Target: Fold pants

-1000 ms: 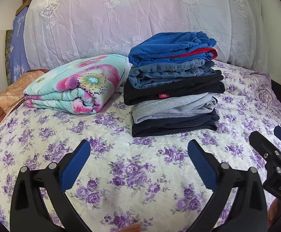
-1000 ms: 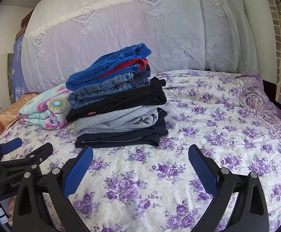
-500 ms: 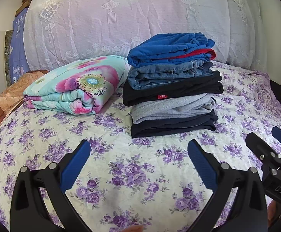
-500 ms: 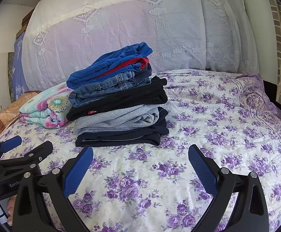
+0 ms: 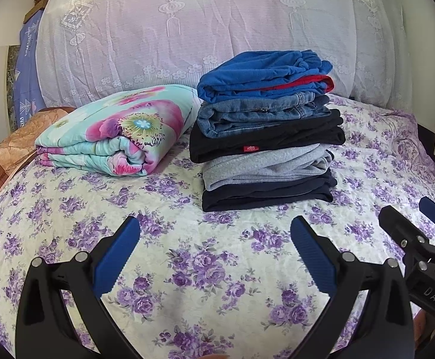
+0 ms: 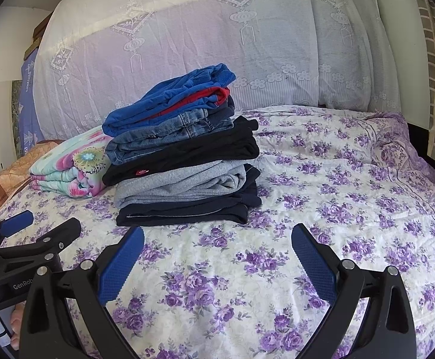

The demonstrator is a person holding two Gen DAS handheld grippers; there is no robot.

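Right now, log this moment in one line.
left gripper: open, empty | right gripper: open, empty | stack: folded, on bed | quilt: beside stack

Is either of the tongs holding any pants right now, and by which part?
No. Both the left tongs and right tongs are open and empty above the bedspread.

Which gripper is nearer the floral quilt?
Left. The left gripper sits just right of the floral quilt; the right gripper is farther right, beyond the pants stack.
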